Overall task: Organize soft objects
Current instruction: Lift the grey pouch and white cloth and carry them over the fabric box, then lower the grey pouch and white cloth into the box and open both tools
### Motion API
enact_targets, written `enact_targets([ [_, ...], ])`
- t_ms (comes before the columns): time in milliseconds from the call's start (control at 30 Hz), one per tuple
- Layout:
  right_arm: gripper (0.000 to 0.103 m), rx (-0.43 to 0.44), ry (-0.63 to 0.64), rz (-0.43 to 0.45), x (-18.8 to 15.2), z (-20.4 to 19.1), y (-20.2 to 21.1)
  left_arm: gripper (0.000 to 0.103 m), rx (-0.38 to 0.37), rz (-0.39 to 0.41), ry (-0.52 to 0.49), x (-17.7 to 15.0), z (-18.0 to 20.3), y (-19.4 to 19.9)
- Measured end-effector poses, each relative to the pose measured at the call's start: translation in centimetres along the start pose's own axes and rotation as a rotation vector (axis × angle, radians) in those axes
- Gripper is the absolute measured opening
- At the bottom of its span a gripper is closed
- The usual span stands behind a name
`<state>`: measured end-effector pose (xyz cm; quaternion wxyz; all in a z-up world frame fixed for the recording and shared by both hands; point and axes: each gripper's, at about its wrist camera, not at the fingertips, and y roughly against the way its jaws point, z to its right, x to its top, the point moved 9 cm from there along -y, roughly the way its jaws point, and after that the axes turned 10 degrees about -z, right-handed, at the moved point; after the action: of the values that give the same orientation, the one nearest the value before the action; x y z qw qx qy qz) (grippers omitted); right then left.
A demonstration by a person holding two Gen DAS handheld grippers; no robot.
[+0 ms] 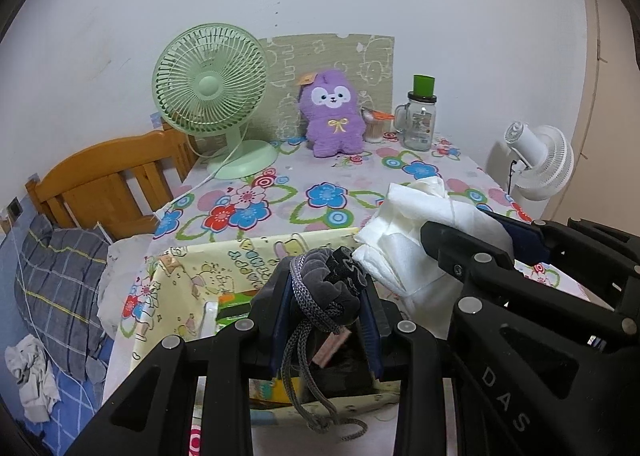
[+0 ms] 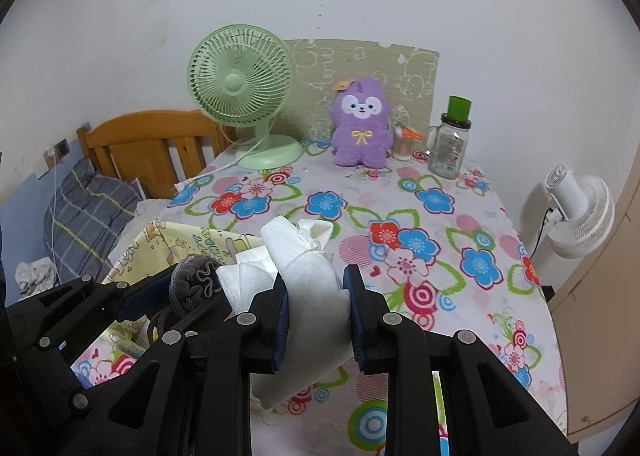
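My left gripper (image 1: pixel 326 292) is shut on a grey velvet drawstring pouch (image 1: pixel 326 284) and holds it over a yellow cartoon-print fabric box (image 1: pixel 208 268). The pouch's cords hang down between the fingers. My right gripper (image 2: pixel 318 296) is shut on a white cloth pouch (image 2: pixel 308 280) tied at its neck, held just right of the box (image 2: pixel 180 244). The white pouch (image 1: pixel 416 224) and the right gripper (image 1: pixel 476 244) also show in the left wrist view. The grey pouch (image 2: pixel 196 282) shows in the right wrist view. A purple plush toy (image 1: pixel 334 116) sits at the table's back.
A green desk fan (image 1: pixel 212 96) stands at the back left, its cord trailing off the floral tablecloth (image 2: pixel 420 216). A glass jar with a green lid (image 1: pixel 420 116) and a small cup stand at the back right. A white fan (image 2: pixel 580 212) stands right of the table, a bed left.
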<state>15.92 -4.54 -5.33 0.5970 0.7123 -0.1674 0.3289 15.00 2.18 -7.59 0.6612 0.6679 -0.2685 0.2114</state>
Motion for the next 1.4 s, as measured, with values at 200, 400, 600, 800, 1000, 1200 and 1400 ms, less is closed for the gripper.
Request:
enact_targets([
  [200, 0.028, 0.003, 0.024, -0.016, 0.6, -1.8, -1.1, 0.032, 0.005, -0.015, 0.012, -0.2, -1.9, -0.8],
  [400, 0.028, 0.030, 0.041, -0.027, 1.2, -3.6, -2.4, 0.032, 0.013, -0.032, 0.031, -0.3, -4.1, -1.8],
  [600, 0.028, 0.063, 0.046, -0.051, 1.2, -4.7, -3.9, 0.032, 0.017, -0.062, 0.041, -0.9, -5.3, -3.1],
  [800, 0.028, 0.105, 0.042, -0.069, 1.2, -5.7, -5.0, 0.033, 0.038, -0.105, 0.043, -1.7, -6.6, -4.6],
  [1000, 0.028, 0.129, 0.076, -0.090, 1.2, -7.4, -6.4, 0.038, 0.081, -0.122, 0.057, -2.2, -7.9, -5.4],
  [1200, 0.030, 0.149, 0.100, -0.101, 1.3, -8.6, -7.3, 0.062, 0.107, -0.140, 0.079, -2.7, -9.0, -6.1],
  [1400, 0.039, 0.176, 0.110, -0.105, 1.4, -9.3, -7.9, 0.072, 0.076, -0.158, 0.082, -3.1, -9.1, -6.1],
])
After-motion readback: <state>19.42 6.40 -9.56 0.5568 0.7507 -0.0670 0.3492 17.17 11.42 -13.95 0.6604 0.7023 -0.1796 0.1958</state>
